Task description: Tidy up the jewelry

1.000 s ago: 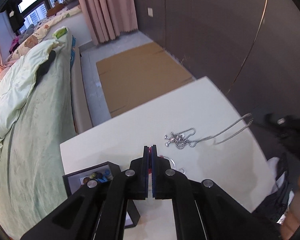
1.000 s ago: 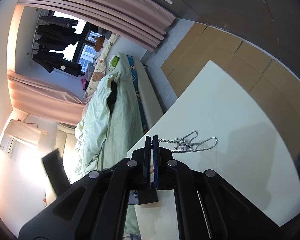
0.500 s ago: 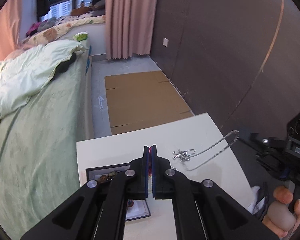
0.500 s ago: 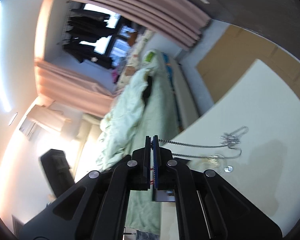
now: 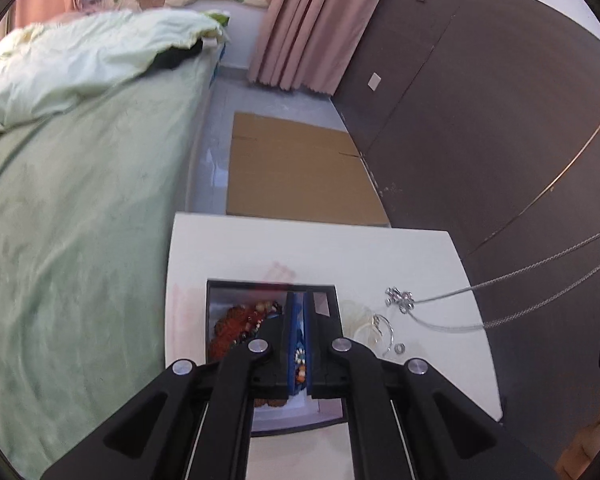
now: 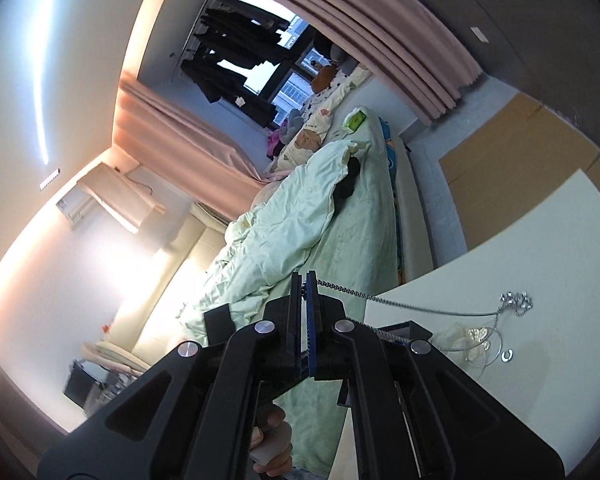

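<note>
A silver chain necklace hangs taut from the right edge of the left wrist view, its pendant cluster just above the white table. My right gripper is shut on the chain, whose pendant hangs over the table. My left gripper is shut with a narrow gap, hovering over a black jewelry box holding orange and coloured beads. A silver bangle and a small ring lie by the box.
A bed with a green cover runs along the table's left side. Flat cardboard lies on the floor beyond the table. A dark wall stands at right. A clear bag lies beside the bangle.
The right gripper has lifted the necklace so its pendant has come off the table. The left gripper has moved left and back over the jewelry box.
</note>
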A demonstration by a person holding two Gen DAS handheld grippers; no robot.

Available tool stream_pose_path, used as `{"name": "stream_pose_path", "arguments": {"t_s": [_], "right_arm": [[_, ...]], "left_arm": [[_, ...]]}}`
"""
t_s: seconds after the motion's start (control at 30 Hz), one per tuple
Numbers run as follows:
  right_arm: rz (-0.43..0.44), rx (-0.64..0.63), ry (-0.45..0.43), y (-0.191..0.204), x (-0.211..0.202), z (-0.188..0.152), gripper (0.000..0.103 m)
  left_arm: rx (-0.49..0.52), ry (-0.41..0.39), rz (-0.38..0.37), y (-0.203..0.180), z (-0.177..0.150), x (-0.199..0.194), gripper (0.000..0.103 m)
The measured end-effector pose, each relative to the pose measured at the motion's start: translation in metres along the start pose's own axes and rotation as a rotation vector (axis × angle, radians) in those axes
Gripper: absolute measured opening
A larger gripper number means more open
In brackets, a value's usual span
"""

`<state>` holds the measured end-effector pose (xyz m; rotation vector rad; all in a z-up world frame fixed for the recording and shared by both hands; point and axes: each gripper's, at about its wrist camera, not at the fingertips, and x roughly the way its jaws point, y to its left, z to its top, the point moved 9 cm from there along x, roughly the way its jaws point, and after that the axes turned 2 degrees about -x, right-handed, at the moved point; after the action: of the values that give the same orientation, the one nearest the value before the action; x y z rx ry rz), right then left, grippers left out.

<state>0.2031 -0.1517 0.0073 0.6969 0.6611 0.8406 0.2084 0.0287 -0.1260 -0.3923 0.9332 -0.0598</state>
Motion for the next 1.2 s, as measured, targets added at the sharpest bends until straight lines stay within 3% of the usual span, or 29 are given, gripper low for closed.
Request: {"name": "stream_pose_path", "arguments": {"t_s": [0.07,0.13,0.2,0.23,0.37,0.47,0.63,0.73,0.83,0.9,0.93,0.97,1.0,1.03,1.1,1.2], "right_arm": [[-0.024,-0.032,0.008,0.011,0.003,0.003,0.004],[-0.039,-0.056,0.004,0.023,0.004,0.008,0.004],[-0.04,-0.073,-0.006,0.034,0.001,0.015,0.004],[-0.045,-0.086,-0.013,0.041,0.001,0.02,0.004],[-0.084,-0.157,-0.04,0.075,-0.003,0.04,0.002],[-0.091,-0.209,-0.08,0.104,-0.011,0.055,0.002],[-0.102,-0.293,-0.125,0.155,-0.017,0.072,0.002],[-0.143,-0.333,-0.11,0.165,-0.015,0.07,0.002],[-0.211,-0.335,-0.039,0.144,-0.002,0.056,0.002],[-0.306,-0.314,0.015,0.109,0.011,0.042,0.01],[-0.348,-0.284,0.05,0.083,0.018,0.032,0.03],[-0.368,-0.264,0.063,0.066,0.021,0.027,0.059],[-0.395,-0.24,0.069,0.045,0.024,0.02,0.071],[-0.428,-0.214,0.071,0.019,0.026,0.012,0.075],[-0.478,-0.159,0.131,-0.021,0.036,-0.006,0.075],[-0.548,-0.098,0.223,-0.077,0.052,-0.035,0.067]], "left_arm": [[0.005,-0.007,-0.005,0.002,0.001,-0.005,0.001],[0.002,-0.009,-0.023,0.003,0.003,-0.009,0.01],[-0.004,-0.033,-0.039,0.003,0.007,-0.019,0.044],[-0.005,-0.057,-0.042,0.004,0.01,-0.027,0.051],[-0.024,-0.112,-0.087,0.004,0.023,-0.05,0.056],[-0.037,-0.155,-0.105,0.007,0.03,-0.069,0.07],[-0.048,-0.197,-0.129,0.013,0.036,-0.092,0.073],[-0.065,-0.199,-0.132,0.019,0.036,-0.098,0.073],[-0.074,-0.196,-0.13,0.027,0.035,-0.101,0.073],[-0.076,-0.2,-0.13,0.031,0.033,-0.105,0.075],[-0.077,-0.201,-0.13,0.033,0.032,-0.106,0.076],[-0.079,-0.202,-0.129,0.034,0.031,-0.107,0.078],[-0.08,-0.202,-0.127,0.035,0.03,-0.107,0.079],[-0.082,-0.2,-0.125,0.036,0.029,-0.106,0.079],[-0.087,-0.191,-0.12,0.038,0.027,-0.103,0.079],[-0.084,-0.183,-0.104,0.041,0.024,-0.099,0.079]]}}
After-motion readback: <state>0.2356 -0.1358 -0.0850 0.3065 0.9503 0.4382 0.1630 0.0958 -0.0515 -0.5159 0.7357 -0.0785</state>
